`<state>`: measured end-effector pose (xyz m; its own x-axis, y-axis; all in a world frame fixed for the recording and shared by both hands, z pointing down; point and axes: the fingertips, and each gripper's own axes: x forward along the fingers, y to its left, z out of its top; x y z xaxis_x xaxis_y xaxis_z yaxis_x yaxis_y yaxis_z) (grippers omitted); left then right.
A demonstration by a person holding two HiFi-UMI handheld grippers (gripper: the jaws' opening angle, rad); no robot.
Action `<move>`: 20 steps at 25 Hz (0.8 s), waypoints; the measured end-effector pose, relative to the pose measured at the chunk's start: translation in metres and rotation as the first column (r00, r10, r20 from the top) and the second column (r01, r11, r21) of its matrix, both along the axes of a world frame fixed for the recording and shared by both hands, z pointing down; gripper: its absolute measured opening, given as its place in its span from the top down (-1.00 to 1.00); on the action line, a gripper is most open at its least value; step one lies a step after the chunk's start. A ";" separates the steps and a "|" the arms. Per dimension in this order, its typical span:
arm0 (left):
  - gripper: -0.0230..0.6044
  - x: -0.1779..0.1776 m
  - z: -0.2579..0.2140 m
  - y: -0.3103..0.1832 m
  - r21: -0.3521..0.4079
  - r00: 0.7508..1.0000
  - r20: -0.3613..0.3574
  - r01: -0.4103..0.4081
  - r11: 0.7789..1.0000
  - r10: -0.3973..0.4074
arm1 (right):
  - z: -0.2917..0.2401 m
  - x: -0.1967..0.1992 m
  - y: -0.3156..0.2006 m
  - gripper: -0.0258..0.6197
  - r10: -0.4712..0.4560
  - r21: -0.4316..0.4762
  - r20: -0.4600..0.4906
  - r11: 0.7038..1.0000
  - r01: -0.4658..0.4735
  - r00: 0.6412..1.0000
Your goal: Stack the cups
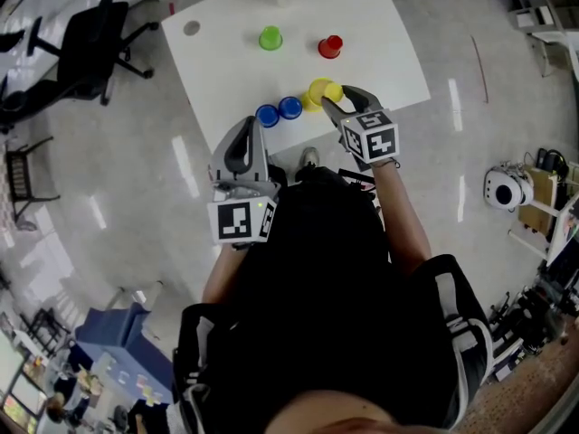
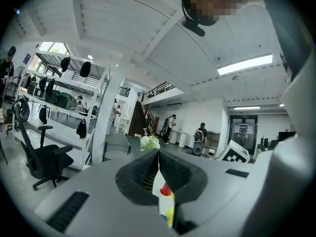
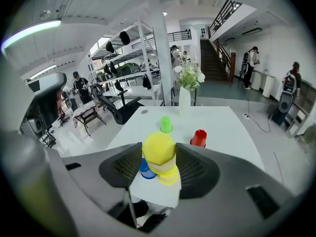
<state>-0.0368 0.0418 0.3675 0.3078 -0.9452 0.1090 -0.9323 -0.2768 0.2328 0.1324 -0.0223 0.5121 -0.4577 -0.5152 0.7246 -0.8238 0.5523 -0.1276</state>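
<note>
An upside-down yellow cup sits between the pads of my right gripper, which is shut on it. It rests over a second yellow cup whose rim shows below it. In the head view this yellow cup is near the table's front edge, in the right gripper. Two blue cups stand just left of it. A green cup and a red cup stand farther back. My left gripper hangs at the front edge, shut and holding nothing.
The white table has a small grey disc at its far left corner. A white vase of flowers stands at the far edge. A black office chair sits left of the table.
</note>
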 end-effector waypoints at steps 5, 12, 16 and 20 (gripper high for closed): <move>0.86 0.012 -0.006 0.001 0.011 1.000 0.018 0.022 1.000 -0.022 | 0.011 0.006 0.007 0.21 -0.042 -0.028 -0.001 0.999 0.042 0.999; 0.86 0.023 -0.003 0.009 0.006 0.999 0.032 0.037 0.999 -0.037 | 0.030 0.002 0.019 0.21 -0.094 -0.057 -0.009 0.994 0.093 0.996; 0.86 0.022 -0.003 0.012 0.010 0.999 0.022 0.043 0.999 -0.043 | 0.037 -0.003 0.023 0.21 -0.108 -0.063 -0.022 0.992 0.106 0.994; 0.86 0.023 -0.003 0.012 0.007 0.998 0.017 0.052 0.999 -0.052 | 0.043 -0.004 0.026 0.21 -0.120 -0.077 -0.026 0.990 0.118 0.992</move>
<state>-0.0140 0.0537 0.3643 0.2560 -0.9607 0.1076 -0.9495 -0.2290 0.2147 0.1286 0.0033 0.5553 -0.4893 -0.4015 0.7742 -0.7568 0.6366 -0.1482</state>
